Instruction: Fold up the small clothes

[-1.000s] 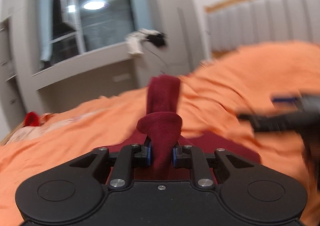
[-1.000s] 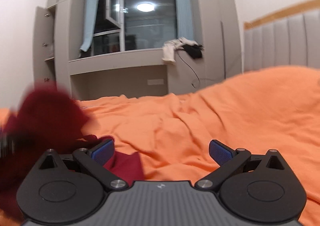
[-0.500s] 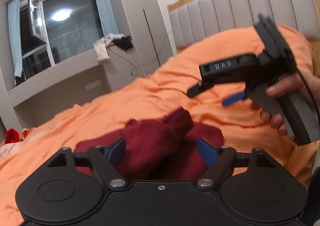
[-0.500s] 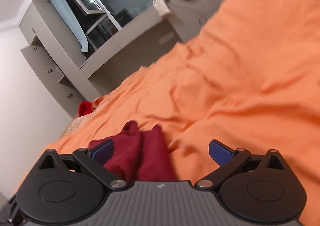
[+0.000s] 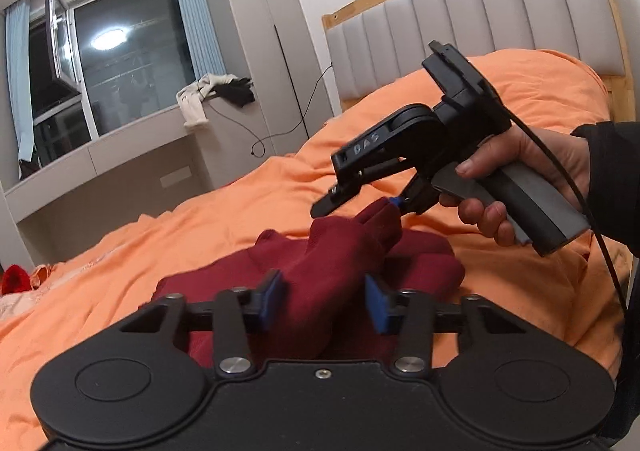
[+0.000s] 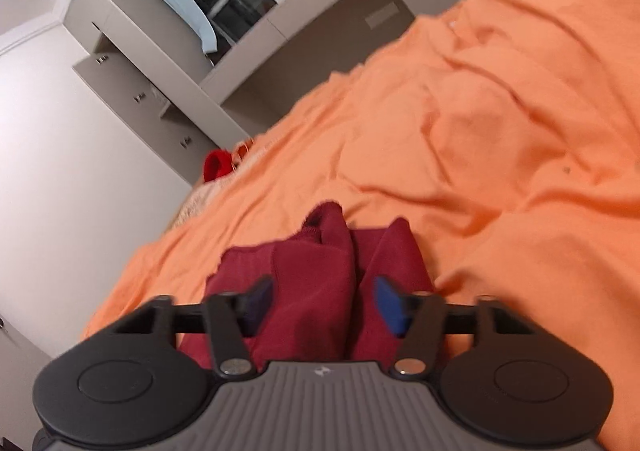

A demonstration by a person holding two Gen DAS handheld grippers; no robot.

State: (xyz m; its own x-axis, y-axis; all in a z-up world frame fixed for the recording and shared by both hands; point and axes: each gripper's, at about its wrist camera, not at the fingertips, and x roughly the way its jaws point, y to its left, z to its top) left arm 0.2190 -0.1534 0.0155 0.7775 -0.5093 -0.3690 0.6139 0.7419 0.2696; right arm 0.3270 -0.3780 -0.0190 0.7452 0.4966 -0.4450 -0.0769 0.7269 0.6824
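Left wrist view: the left gripper (image 5: 325,301) hangs low over the orange blanket (image 5: 224,219), its blue pads spread apart on either side of a raised fold of the dark red garment (image 5: 340,259), not clamping it. The right gripper (image 5: 360,198), held in a hand (image 5: 516,179), reaches in at the garment's far tip; whether it pinches, I cannot tell.

Right wrist view: the right gripper (image 6: 322,305) has its pads apart, the red garment (image 6: 316,271) bunched between them on the blanket (image 6: 480,139).
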